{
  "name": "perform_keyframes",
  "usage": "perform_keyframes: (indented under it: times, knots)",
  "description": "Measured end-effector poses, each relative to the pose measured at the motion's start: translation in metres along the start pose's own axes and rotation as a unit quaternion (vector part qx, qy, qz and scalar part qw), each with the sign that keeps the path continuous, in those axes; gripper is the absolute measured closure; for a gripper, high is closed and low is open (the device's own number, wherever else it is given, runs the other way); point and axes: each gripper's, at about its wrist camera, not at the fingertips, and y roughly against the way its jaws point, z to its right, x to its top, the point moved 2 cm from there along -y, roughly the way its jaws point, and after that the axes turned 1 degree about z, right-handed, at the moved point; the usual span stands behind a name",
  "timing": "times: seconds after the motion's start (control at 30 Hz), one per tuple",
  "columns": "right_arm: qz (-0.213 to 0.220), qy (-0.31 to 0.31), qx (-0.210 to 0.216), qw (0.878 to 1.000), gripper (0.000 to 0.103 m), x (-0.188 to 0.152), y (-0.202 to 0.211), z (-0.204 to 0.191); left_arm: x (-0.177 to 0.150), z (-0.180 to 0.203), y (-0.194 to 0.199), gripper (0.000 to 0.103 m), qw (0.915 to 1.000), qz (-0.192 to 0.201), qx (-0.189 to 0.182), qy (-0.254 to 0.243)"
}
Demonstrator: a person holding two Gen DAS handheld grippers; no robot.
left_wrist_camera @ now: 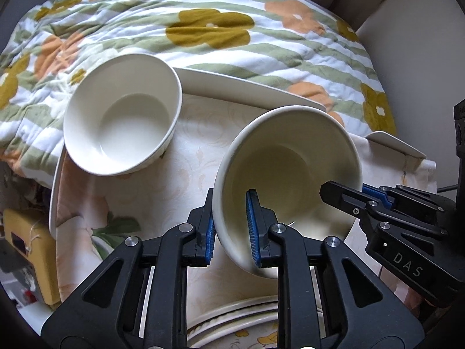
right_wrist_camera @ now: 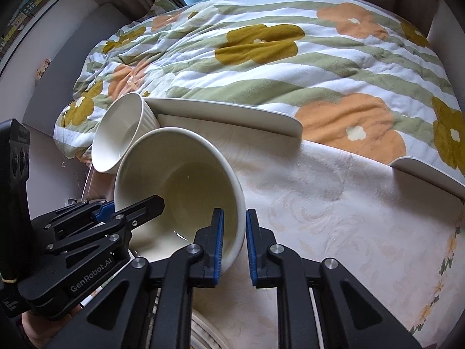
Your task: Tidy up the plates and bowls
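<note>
Nearest, the rim of a patterned plate shows just under the grippers. Above it, the left gripper is clamped on the near wall of a tilted cream bowl, one finger inside and one outside; the right gripper pinches the opposite wall the same way (two grips on one bowl, so neither should twist against the other). To do this well, I would level the bowl, keep both holds even, and lower it squarely. Farther off, a second bowl sits tilted on the tray's edge against the flowered quilt beyond.
</note>
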Motion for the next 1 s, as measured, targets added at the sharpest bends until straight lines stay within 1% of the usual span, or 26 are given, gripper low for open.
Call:
perform_keyframes:
  times: [0.03, 0.1, 0.13, 0.17, 0.2, 0.23, 0.27, 0.3, 0.33, 0.37, 0.4, 0.43, 0.53, 0.57, 0.63, 0.67, 0.7, 0.77, 0.83, 0.87, 0.9, 0.93, 0.97, 1.0]
  knots:
    - [0.01, -0.003, 0.001, 1.0, 0.089, -0.003, 0.011, 0.002, 0.0, 0.004, 0.004, 0.086, 1.0, 0.003, 0.001, -0.003]
    - [0.015, -0.004, 0.002, 1.0, 0.089, -0.005, 0.018, 0.003, -0.001, 0.014, 0.017, 0.086, 0.9999, 0.011, 0.001, -0.012]
    - [0.026, -0.007, 0.004, 1.0, 0.089, -0.009, 0.032, 0.006, -0.001, 0.02, 0.021, 0.086, 0.9998, 0.014, 0.002, -0.017]
    - [0.026, -0.007, 0.004, 1.0, 0.089, -0.009, 0.032, 0.006, -0.003, 0.026, 0.027, 0.086, 0.9996, 0.016, 0.001, -0.021]
    - [0.031, -0.01, 0.005, 0.999, 0.089, -0.012, 0.04, 0.009, -0.005, 0.033, 0.034, 0.086, 0.9995, 0.02, 0.0, -0.026]
    - [0.041, -0.017, 0.007, 0.999, 0.089, -0.019, 0.057, 0.015, -0.007, 0.04, 0.039, 0.086, 0.9993, 0.022, -0.002, -0.031]
    - [0.041, -0.017, 0.007, 0.999, 0.089, -0.019, 0.057, 0.015, -0.01, 0.048, 0.044, 0.086, 0.9991, 0.024, -0.004, -0.036]
    - [0.046, -0.021, 0.008, 0.999, 0.089, -0.024, 0.066, 0.018, -0.015, 0.058, 0.05, 0.086, 0.9988, 0.026, -0.008, -0.041]
    - [0.056, -0.039, 0.01, 0.998, 0.089, -0.037, 0.085, 0.03, -0.018, 0.067, 0.054, 0.086, 0.9986, 0.026, -0.012, -0.044]
    - [0.056, -0.039, 0.01, 0.998, 0.089, -0.037, 0.085, 0.03, -0.024, 0.078, 0.059, 0.086, 0.9983, 0.027, -0.015, -0.05]
    - [0.062, -0.052, 0.006, 0.997, 0.089, -0.053, 0.103, 0.042, -0.03, 0.089, 0.063, 0.086, 0.998, 0.028, -0.016, -0.055]
    - [0.066, -0.054, 0.001, 0.996, 0.089, -0.062, 0.111, 0.046, -0.037, 0.1, 0.067, 0.086, 0.9977, 0.029, -0.019, -0.059]
    - [0.074, -0.056, -0.009, 0.996, 0.089, -0.078, 0.127, 0.056, -0.057, 0.133, 0.075, 0.086, 0.9965, 0.028, -0.032, -0.072]
    - [0.082, -0.065, -0.015, 0.994, 0.089, -0.097, 0.142, 0.069, -0.063, 0.144, 0.077, 0.086, 0.9961, 0.029, -0.035, -0.076]
    - [0.089, -0.078, -0.021, 0.993, 0.089, -0.115, 0.156, 0.082, -0.077, 0.167, 0.081, 0.086, 0.9949, 0.028, -0.041, -0.088]
    - [0.091, -0.082, -0.025, 0.992, 0.089, -0.123, 0.162, 0.087, -0.084, 0.178, 0.084, 0.086, 0.9942, 0.028, -0.043, -0.094]
    - [0.091, -0.082, -0.025, 0.992, 0.089, -0.123, 0.162, 0.087, -0.092, 0.188, 0.085, 0.086, 0.9935, 0.028, -0.045, -0.101]
    - [0.098, -0.094, -0.038, 0.99, 0.089, -0.148, 0.179, 0.103, -0.105, 0.21, 0.088, 0.086, 0.9919, 0.026, -0.051, -0.113]
    - [0.1, -0.105, -0.045, 0.988, 0.089, -0.164, 0.189, 0.115, -0.116, 0.227, 0.09, 0.086, 0.9904, 0.023, -0.055, -0.125]
    - [0.1, -0.105, -0.045, 0.988, 0.089, -0.164, 0.189, 0.115, -0.122, 0.236, 0.089, 0.086, 0.9895, 0.021, -0.056, -0.132]
    - [0.099, -0.115, -0.051, 0.987, 0.089, -0.178, 0.193, 0.124, -0.127, 0.243, 0.088, 0.086, 0.9886, 0.018, -0.057, -0.139]
    - [0.099, -0.115, -0.051, 0.987, 0.089, -0.178, 0.193, 0.124, -0.133, 0.25, 0.086, 0.086, 0.9876, 0.012, -0.058, -0.145]
    - [0.096, -0.13, -0.055, 0.985, 0.089, -0.191, 0.195, 0.133, -0.137, 0.256, 0.084, 0.086, 0.9867, 0.005, -0.06, -0.151]
    - [0.096, -0.13, -0.055, 0.985, 0.089, -0.191, 0.195, 0.133, -0.143, 0.261, 0.081, 0.086, 0.9854, -0.003, -0.063, -0.158]
